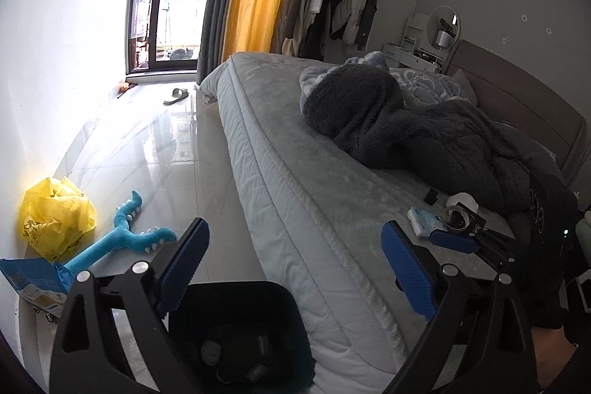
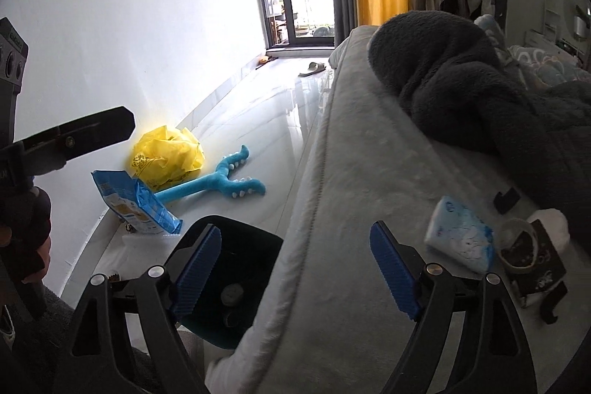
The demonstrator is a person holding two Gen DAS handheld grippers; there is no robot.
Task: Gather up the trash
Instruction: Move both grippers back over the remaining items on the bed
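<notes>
Low in the frame, the black bin point(image 2: 225, 287) stands upright beside the bed point(image 2: 351, 209), holding two roundish lumps; left gripper point(image 1: 295, 268) and right gripper point(image 2: 295, 268) gape empty.

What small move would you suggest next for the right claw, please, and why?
Probably reach the right claw toward the blue-and-white tissue pack on the grey bed. Its jaws stand open and empty, the black trash bin beside the bed already holds items, and the pack lies just ahead.
</notes>
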